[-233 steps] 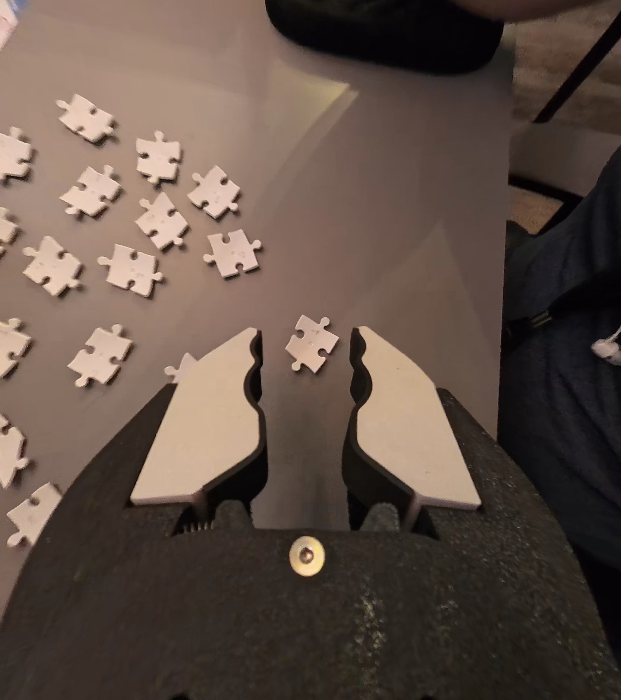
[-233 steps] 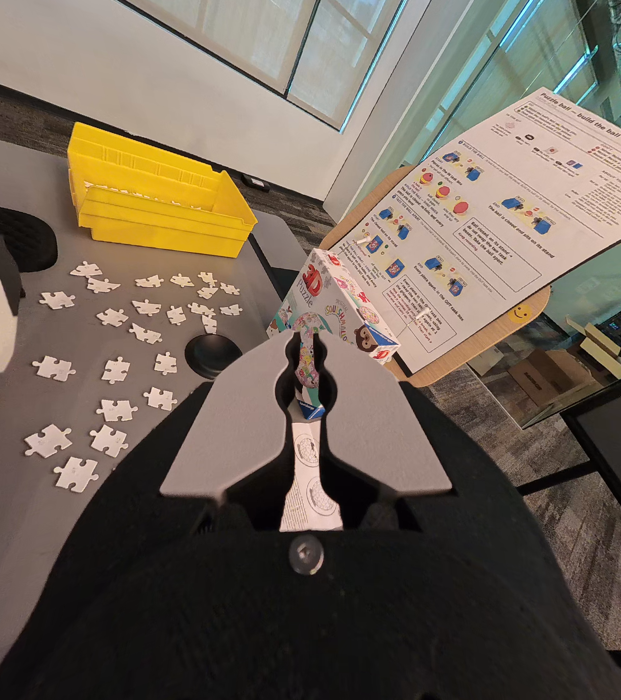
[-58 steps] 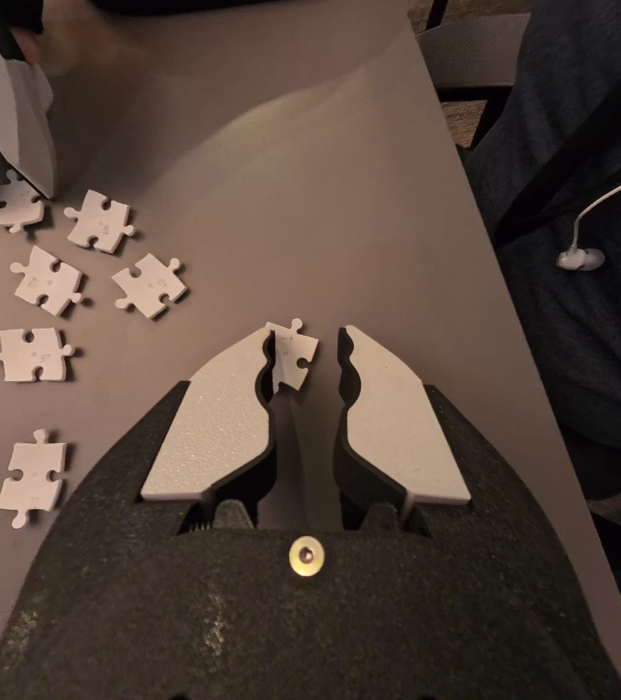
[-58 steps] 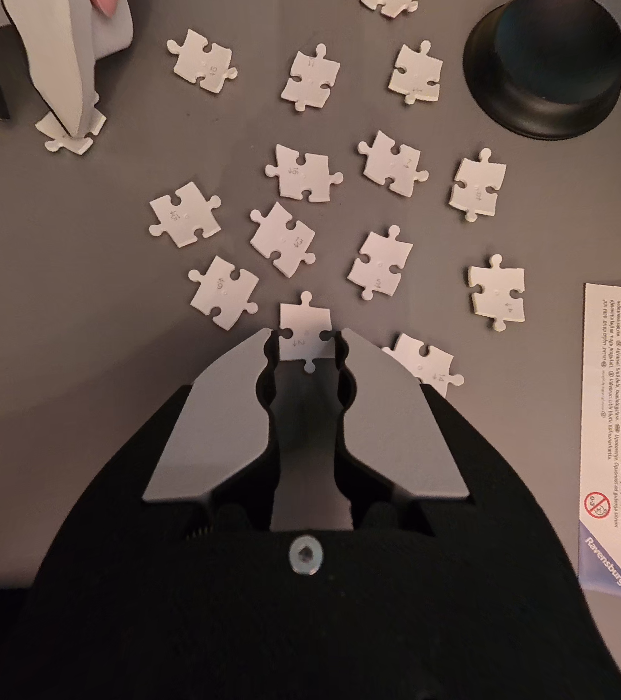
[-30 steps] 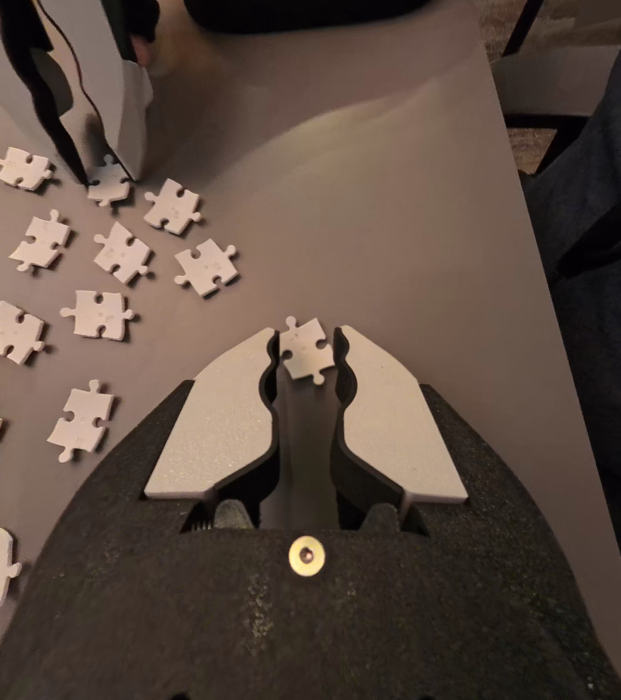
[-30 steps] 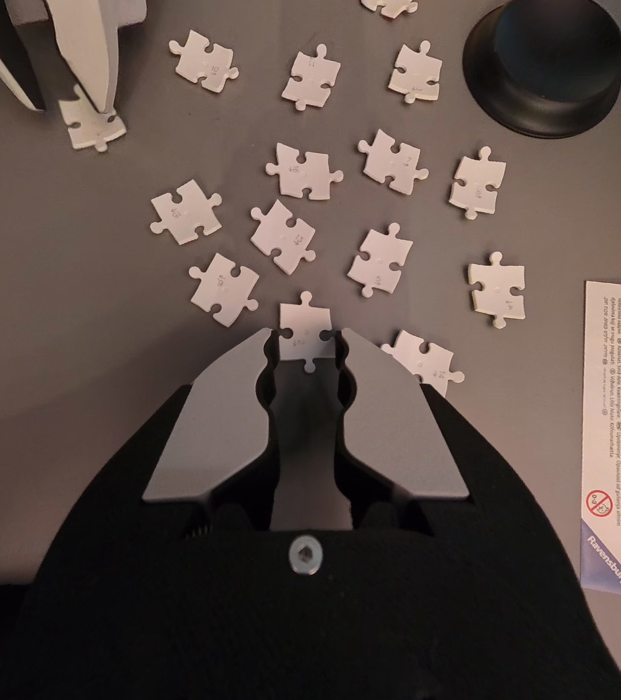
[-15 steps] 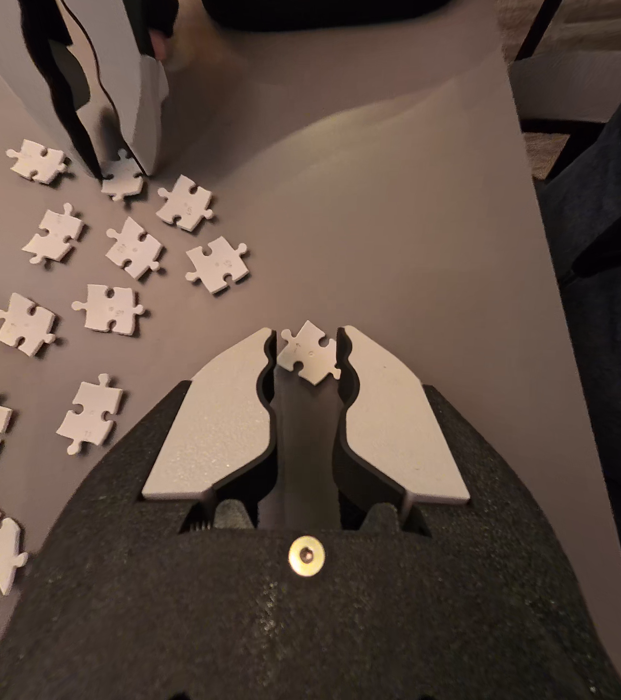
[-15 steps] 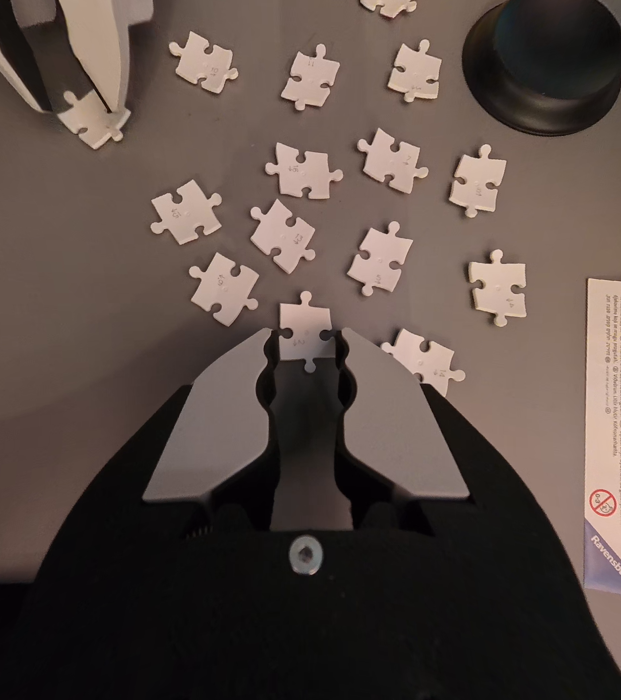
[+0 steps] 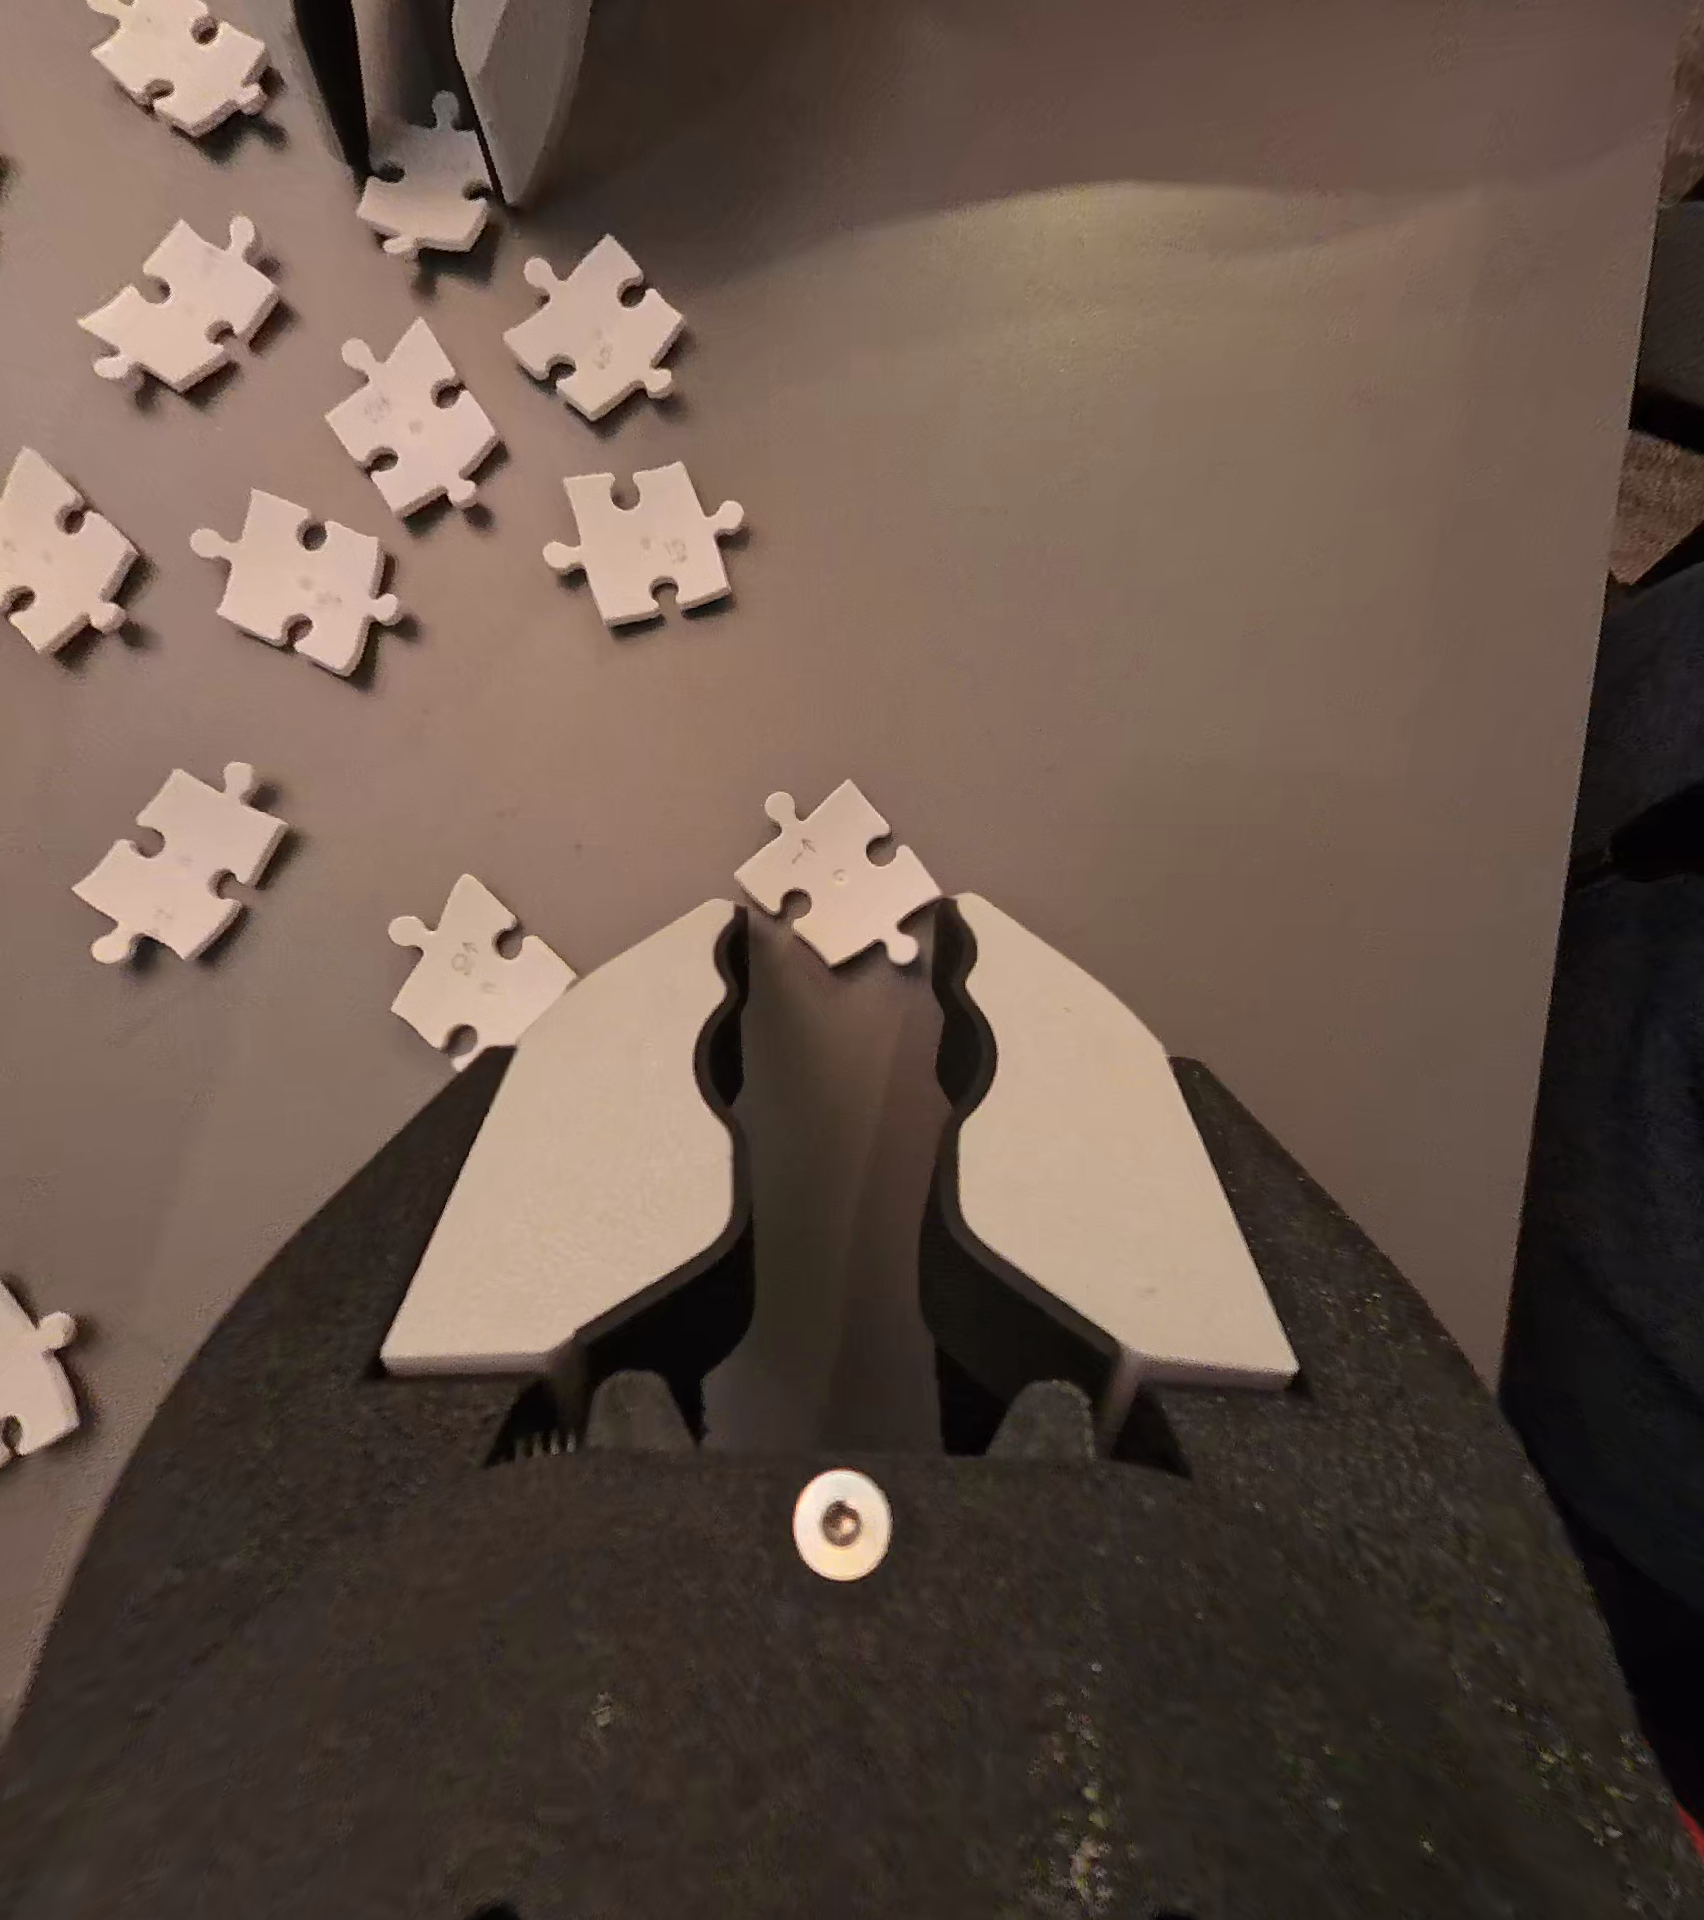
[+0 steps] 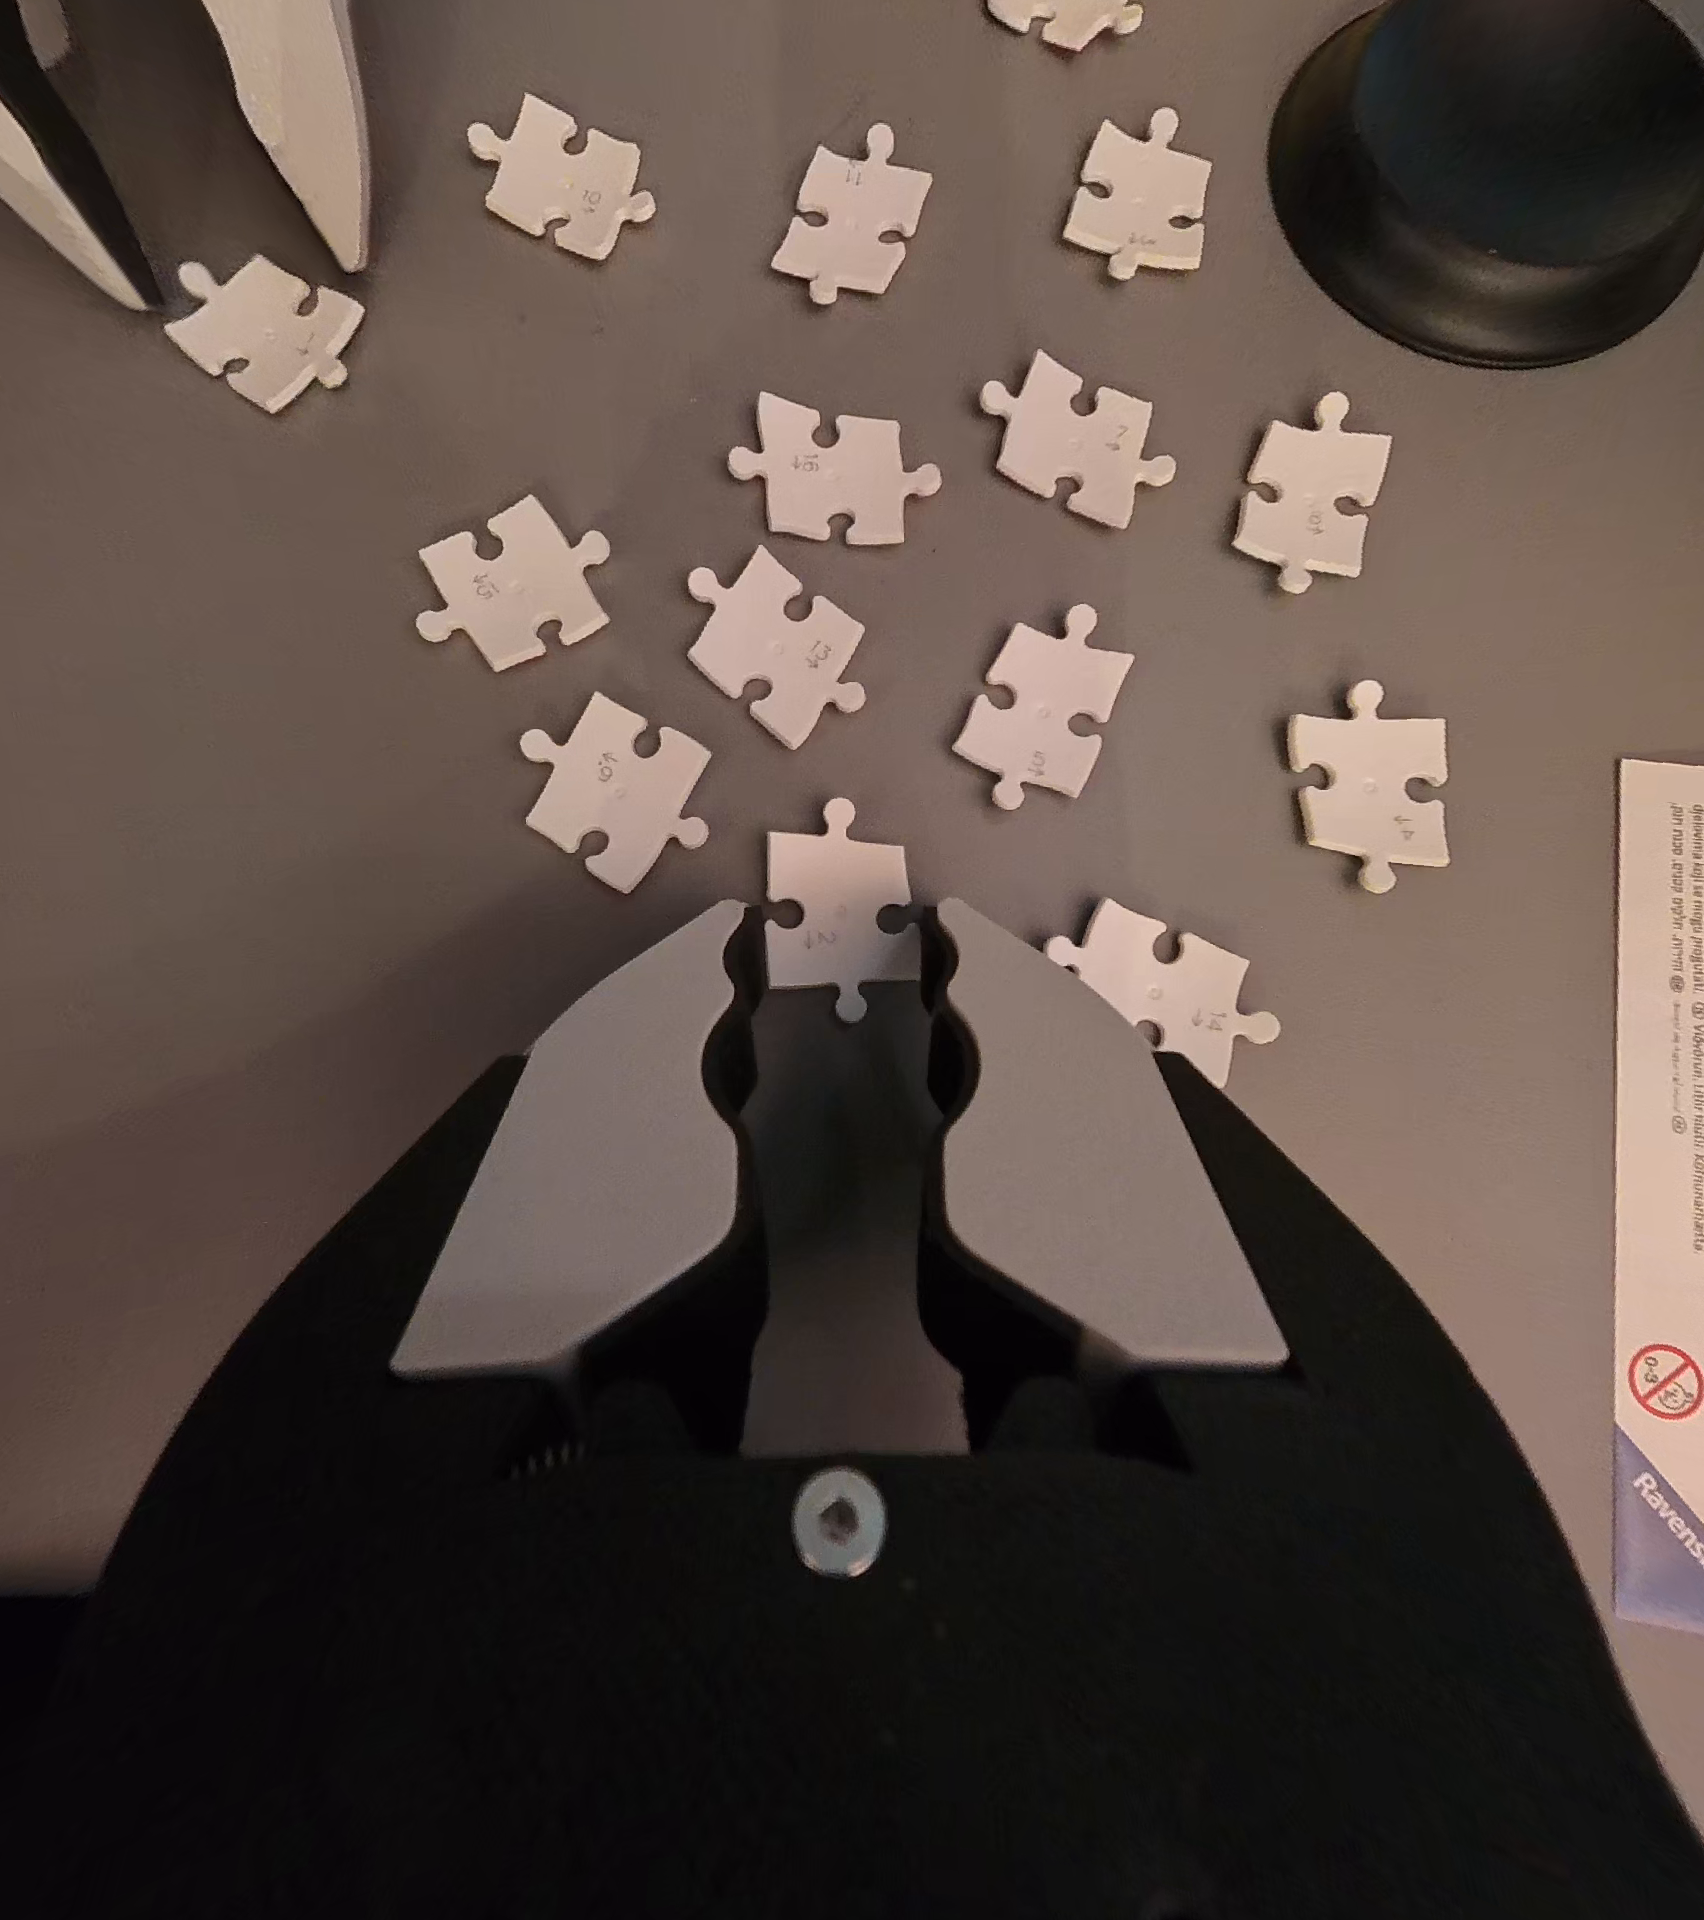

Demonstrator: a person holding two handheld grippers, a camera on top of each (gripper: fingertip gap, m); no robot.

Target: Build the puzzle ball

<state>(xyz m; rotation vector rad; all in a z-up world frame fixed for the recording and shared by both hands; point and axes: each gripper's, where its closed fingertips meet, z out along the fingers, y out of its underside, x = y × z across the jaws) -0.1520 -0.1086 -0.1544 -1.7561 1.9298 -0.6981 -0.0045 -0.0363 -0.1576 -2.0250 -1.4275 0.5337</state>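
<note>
Since half a second ago, left tongs [image 9: 837, 920] have released their puzzle piece [image 9: 835, 885]; it lies just beyond the spread tips. Right tongs [image 10: 837, 920] pinch another piece [image 10: 840, 914] on the table [image 10: 152, 831]. Pieces look light, stiff and thin; grip opposite edges.

The left wrist view looks down along its own tongs [image 9: 840, 914] at the tabletop [image 9: 1139, 520] from close above, tilted toward the far edge at the right of the frame. The right wrist view looks almost straight down past its tongs [image 10: 840, 914], equally near. Both share the scattered pieces [image 10: 796, 644]; each shows the other's tongs in its upper left of the frame.
</note>
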